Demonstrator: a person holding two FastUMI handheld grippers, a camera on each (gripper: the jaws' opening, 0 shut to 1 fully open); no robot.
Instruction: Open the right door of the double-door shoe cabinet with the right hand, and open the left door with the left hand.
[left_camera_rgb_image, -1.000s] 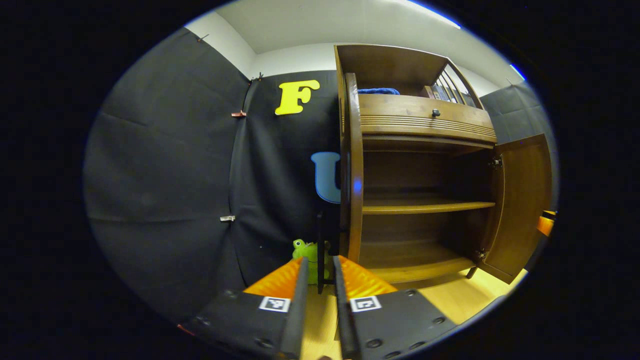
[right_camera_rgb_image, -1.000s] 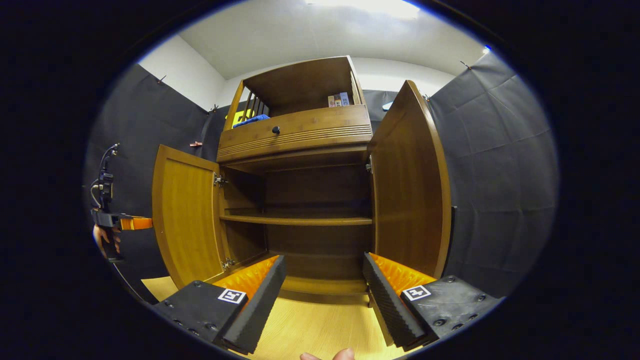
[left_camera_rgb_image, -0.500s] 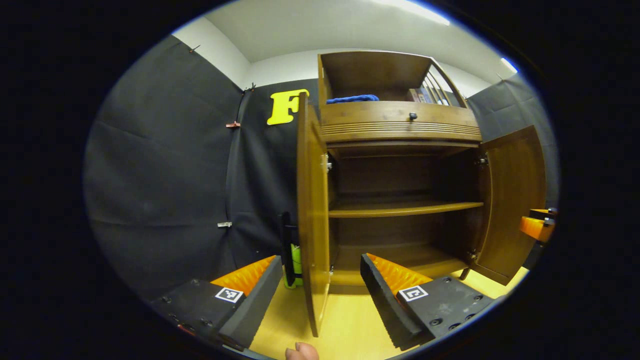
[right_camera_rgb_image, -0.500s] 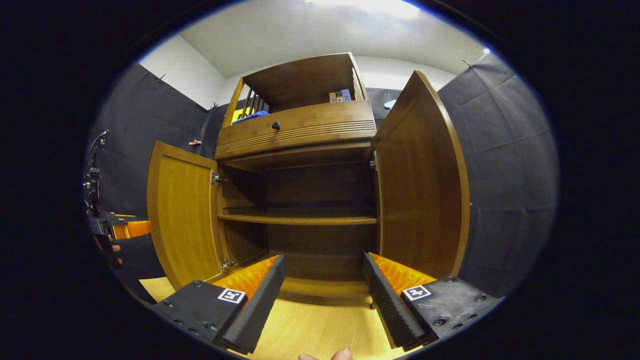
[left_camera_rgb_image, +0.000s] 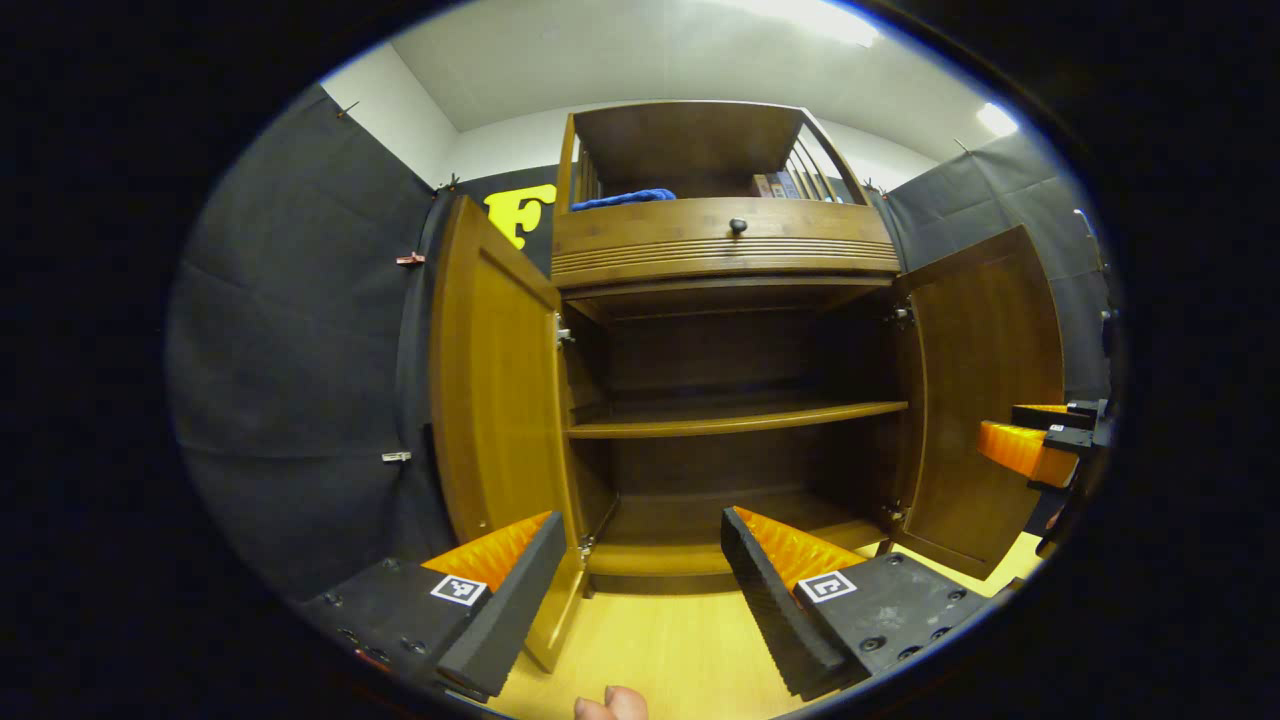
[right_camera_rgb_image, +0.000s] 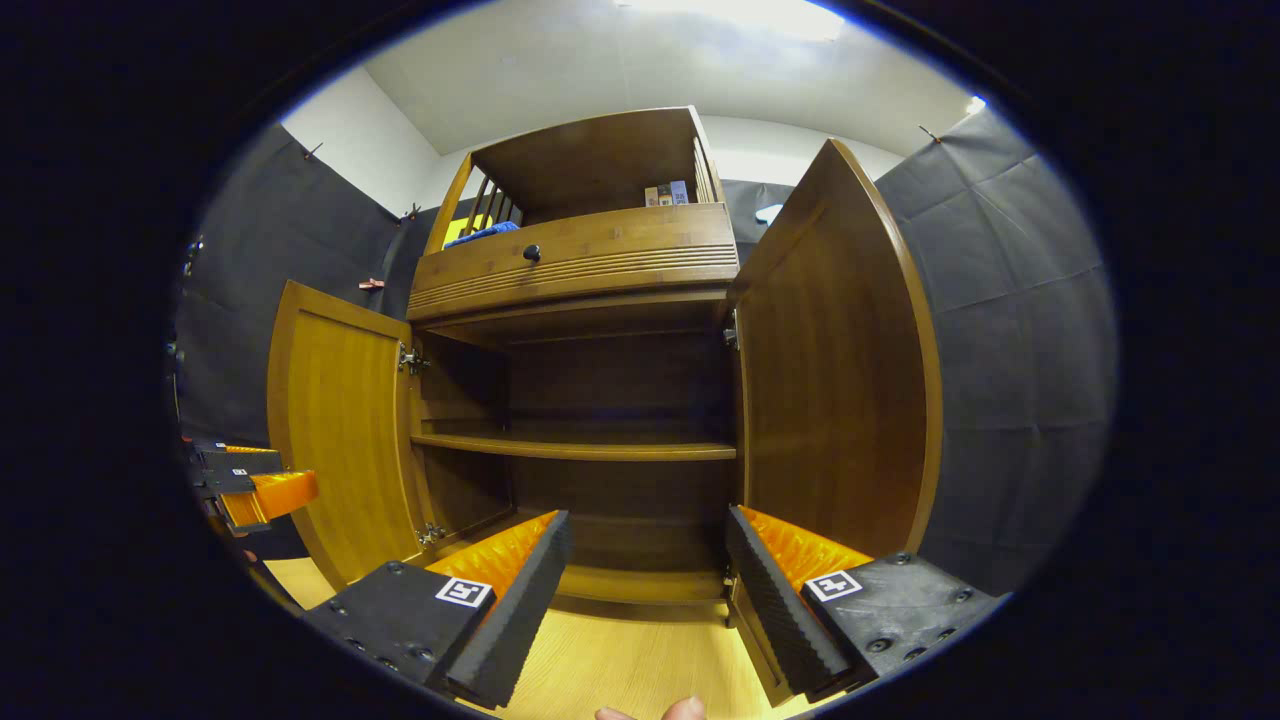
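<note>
Left tongs (left_camera_rgb_image: 635, 570) released and holding nothing, right tongs (right_camera_rgb_image: 645, 570) likewise spread wide, both in front of the shoe cabinet (left_camera_rgb_image: 725, 240), left door (left_camera_rgb_image: 495, 380) and right door (right_camera_rgb_image: 835, 370) swung open, bare inner shelf (right_camera_rgb_image: 575, 448), wooden floor (right_camera_rgb_image: 620, 665) below

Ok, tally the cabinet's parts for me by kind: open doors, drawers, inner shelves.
Open doors: 2, left door and right door
Drawers: 1, the drawer
Inner shelves: 1, the shelf
Total: 4
</note>
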